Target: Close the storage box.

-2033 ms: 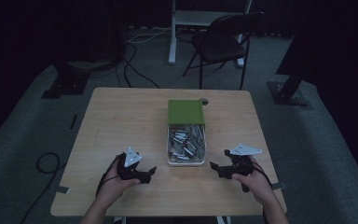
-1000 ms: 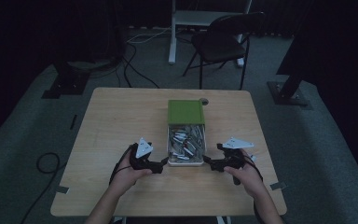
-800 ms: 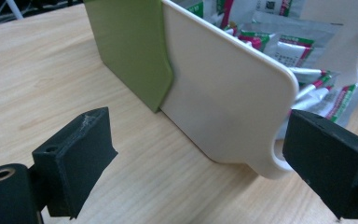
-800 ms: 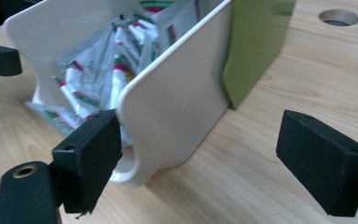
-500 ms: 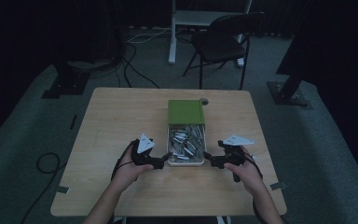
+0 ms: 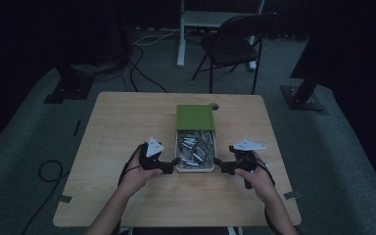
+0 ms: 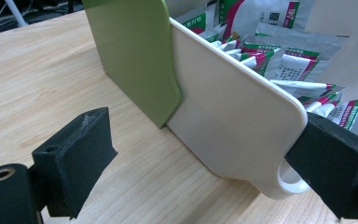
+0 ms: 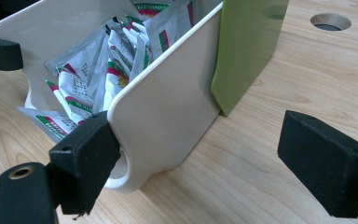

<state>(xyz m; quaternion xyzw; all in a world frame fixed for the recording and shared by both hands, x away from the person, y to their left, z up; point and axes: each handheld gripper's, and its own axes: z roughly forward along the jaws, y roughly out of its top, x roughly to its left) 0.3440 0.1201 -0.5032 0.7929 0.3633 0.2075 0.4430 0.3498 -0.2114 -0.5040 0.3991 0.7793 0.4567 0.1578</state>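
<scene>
Both claws stand wide open, gripping nothing: the left gripper (image 6: 175,163) and right gripper (image 6: 218,164) flank the white box (image 7: 233,112) at its near corners, one jaw of each by its corner, seemingly to steady it. Foil sachets (image 8: 98,70) fill it beyond; its green lid (image 6: 195,117) sits farther off on the table (image 6: 117,127).

The box (image 7: 233,116) was cream-white, its sleeve (image 7: 130,56) olive green. The sachets (image 8: 116,60) inside were silver with green and magenta bands and dark print. The claw pads (image 7: 77,158) were black. The surface (image 6: 122,122) showed pale wood grain.
</scene>
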